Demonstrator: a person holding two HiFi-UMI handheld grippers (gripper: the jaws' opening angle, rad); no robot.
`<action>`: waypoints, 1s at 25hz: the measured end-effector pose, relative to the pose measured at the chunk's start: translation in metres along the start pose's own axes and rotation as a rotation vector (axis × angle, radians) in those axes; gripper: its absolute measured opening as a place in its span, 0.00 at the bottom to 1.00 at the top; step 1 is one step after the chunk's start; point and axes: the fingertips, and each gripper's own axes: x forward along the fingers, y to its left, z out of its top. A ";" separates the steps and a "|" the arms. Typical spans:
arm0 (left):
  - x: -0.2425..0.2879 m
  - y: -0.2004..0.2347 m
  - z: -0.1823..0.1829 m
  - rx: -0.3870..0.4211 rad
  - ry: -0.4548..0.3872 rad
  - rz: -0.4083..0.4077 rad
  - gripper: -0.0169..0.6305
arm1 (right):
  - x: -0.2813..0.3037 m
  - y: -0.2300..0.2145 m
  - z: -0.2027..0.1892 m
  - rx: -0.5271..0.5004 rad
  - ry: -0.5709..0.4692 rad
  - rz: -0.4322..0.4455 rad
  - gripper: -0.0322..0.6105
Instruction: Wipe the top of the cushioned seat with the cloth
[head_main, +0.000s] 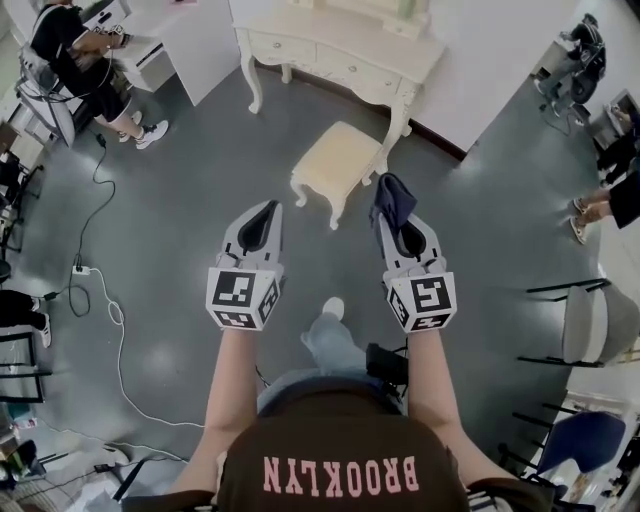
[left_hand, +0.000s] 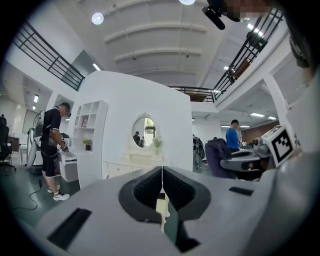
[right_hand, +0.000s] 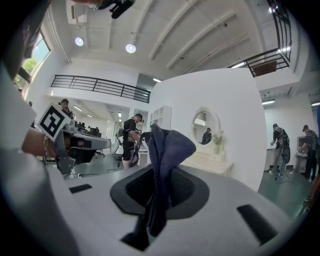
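The top of the cushioned seat (head_main: 338, 160) is open from above and from its near, left and right sides, where only grey floor (head_main: 170, 230) lies. The dressing table (head_main: 340, 50) stands just beyond, closing off the far side. The left gripper (head_main: 268, 212) and the right gripper (head_main: 392, 218), clamped on the cloth (head_main: 393, 195), hang near of the seat. A white cable (head_main: 112, 315) trails at left; chairs (head_main: 592, 322) stand well apart at right.

cloth (right_hand: 167, 145) dark matt fabric, seat (head_main: 338, 160) top pale matt upholstery, legs (head_main: 337, 212) smooth cream paint, left gripper (left_hand: 161, 174) and right gripper (right_hand: 160, 175) matt grey plastic, pads (left_hand: 149, 189) black ribbed, floor (head_main: 180, 230) smooth grey, slight sheen
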 end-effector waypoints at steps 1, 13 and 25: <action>0.015 0.004 0.001 -0.003 0.002 -0.005 0.03 | 0.011 -0.008 0.000 -0.005 0.003 -0.001 0.11; 0.116 0.029 -0.005 -0.009 0.036 -0.056 0.03 | 0.080 -0.073 -0.011 0.029 0.033 -0.055 0.11; 0.245 0.084 -0.021 -0.036 0.061 -0.197 0.03 | 0.160 -0.124 -0.031 0.032 0.118 -0.207 0.11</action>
